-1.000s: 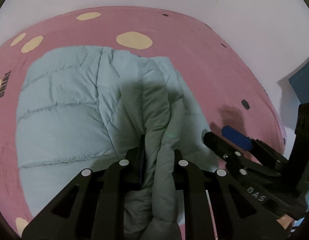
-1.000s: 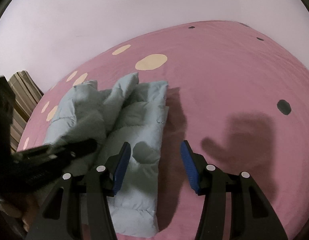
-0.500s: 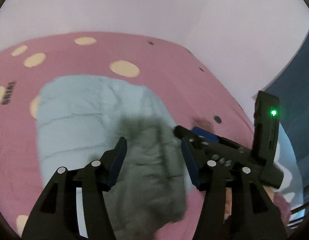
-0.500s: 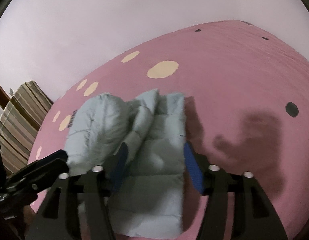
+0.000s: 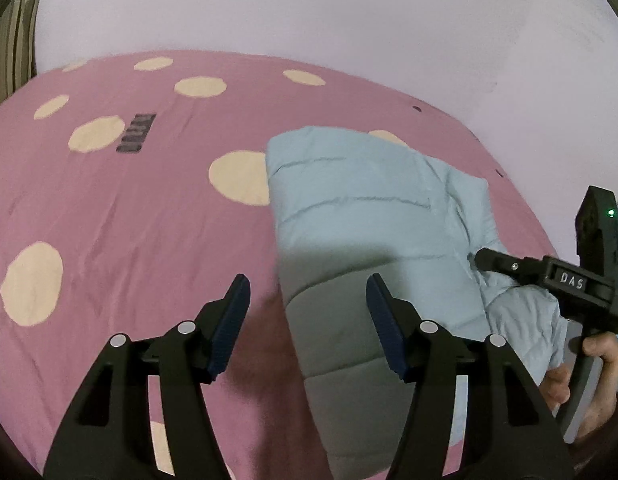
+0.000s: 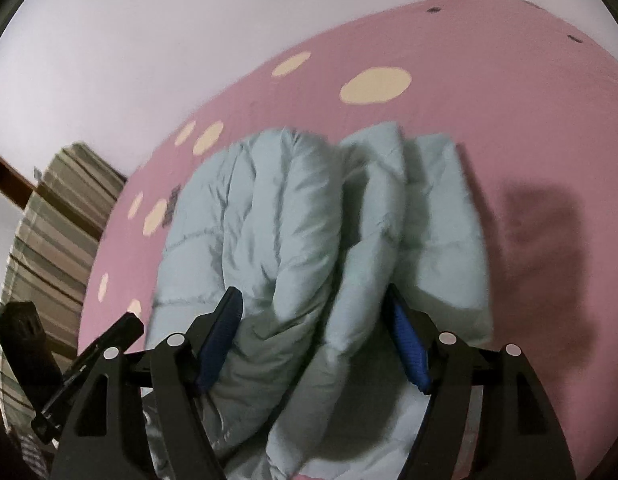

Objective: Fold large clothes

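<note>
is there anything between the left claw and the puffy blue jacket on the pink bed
Nothing visible. The left claw hangs open over the pink spotted bedspread, with the near edge of the light blue quilted puffer jacket already showing between its fingers. The right claw is open around the jacket's bunched folds on the other side.

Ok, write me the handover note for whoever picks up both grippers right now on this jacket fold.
Left gripper: open, empty, above the near left edge of the light blue puffer jacket.
Right gripper: open, with a bunched ridge of the jacket between its fingers, not clamped.
The jacket lies on the pink spotted bedspread, its left part flat, its right side heaped in thick folds.
Done: jacket partly folded.
Left: probably grip the bunched side, lay it flat, finish the fold.
</note>
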A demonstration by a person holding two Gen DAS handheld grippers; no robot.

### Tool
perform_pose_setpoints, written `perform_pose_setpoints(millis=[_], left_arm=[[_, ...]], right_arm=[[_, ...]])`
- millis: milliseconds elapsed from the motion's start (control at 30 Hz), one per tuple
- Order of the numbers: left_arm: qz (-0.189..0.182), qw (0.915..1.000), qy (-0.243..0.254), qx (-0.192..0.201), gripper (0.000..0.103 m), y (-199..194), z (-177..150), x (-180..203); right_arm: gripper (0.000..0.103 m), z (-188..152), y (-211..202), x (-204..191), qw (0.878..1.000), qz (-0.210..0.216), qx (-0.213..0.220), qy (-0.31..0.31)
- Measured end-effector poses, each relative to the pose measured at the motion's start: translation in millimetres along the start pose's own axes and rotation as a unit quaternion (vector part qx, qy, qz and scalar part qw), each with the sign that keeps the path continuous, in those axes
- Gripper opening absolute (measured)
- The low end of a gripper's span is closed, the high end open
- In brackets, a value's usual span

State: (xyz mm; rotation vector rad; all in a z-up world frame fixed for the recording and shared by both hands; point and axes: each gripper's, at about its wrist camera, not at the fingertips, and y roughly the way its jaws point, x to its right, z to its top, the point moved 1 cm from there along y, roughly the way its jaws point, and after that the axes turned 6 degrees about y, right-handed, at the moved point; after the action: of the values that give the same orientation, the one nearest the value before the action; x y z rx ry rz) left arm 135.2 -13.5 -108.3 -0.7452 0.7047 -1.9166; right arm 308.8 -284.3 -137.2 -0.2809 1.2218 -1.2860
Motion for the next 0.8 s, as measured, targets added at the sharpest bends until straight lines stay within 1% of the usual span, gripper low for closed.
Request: perform_pose_setpoints(millis=[33, 100, 133, 200, 267, 367, 467, 533, 600, 700, 800], left_arm=[[-0.003, 1.0, -0.002, -0.001, 0.06, 1.9, -1.1, 1.4], [-0.011, 0.9999, -0.003, 0.0, 0.06, 2.1, -2.8, 2.3], [-0.016, 0.9999, -0.002, 0.0, 0.06, 2.9, -1.3, 3.5], [-0.029, 0.9996, 0.002, 0.003, 0.06, 3.5, 3.2, 12.1], [-0.037, 0.9993, 0.009, 0.004, 0.061, 6.4, 4.1, 19.1], [-0.057, 0.9983, 0.013, -0.007, 0.061, 17.8, 0.3, 32.0], [-0.066, 0.9974, 0.017, -0.022, 0.062, 33.9, -3.1, 45.9], [-0.059, 0.9974, 0.028, -0.03, 0.063, 44.0, -3.9, 55.3], [-0.043, 0.9972, 0.048, -0.038, 0.067, 55.1, -4.3, 65.8], [-0.026, 0.9957, 0.071, -0.054, 0.068, 73.7, -8.8, 77.0], [-0.011, 0.994, 0.09, -0.062, 0.068, 87.1, -14.4, 83.8]], right_arm=[[0.043, -2.1, 2.4, -2.9, 1.0, -0.002, -0.002, -0.008], [0.025, -4.4, 5.3, -5.8, 1.0, -0.008, -0.009, -0.021], [0.019, -3.8, 4.1, -5.6, 1.0, -0.008, -0.006, -0.024], [0.015, -0.9, -0.9, -3.5, 1.0, -0.011, 0.001, -0.028], [0.014, 2.5, -7.9, 0.9, 0.999, -0.018, 0.011, -0.033], [0.014, 5.7, -15.6, 15.1, 0.997, -0.052, 0.029, -0.045], [0.014, 7.6, -11.8, 37.8, 0.997, -0.06, 0.023, -0.036], [0.014, 7.6, -6.1, 50.0, 0.998, -0.059, 0.018, -0.029], [0.014, 6.8, 2.5, 63.3, 0.998, -0.057, 0.012, -0.023], [0.014, 4.9, 12.1, 73.1, 0.998, -0.063, 0.014, -0.029], [0.014, 0.8, 18.9, 80.6, 0.997, -0.064, 0.019, -0.035]])
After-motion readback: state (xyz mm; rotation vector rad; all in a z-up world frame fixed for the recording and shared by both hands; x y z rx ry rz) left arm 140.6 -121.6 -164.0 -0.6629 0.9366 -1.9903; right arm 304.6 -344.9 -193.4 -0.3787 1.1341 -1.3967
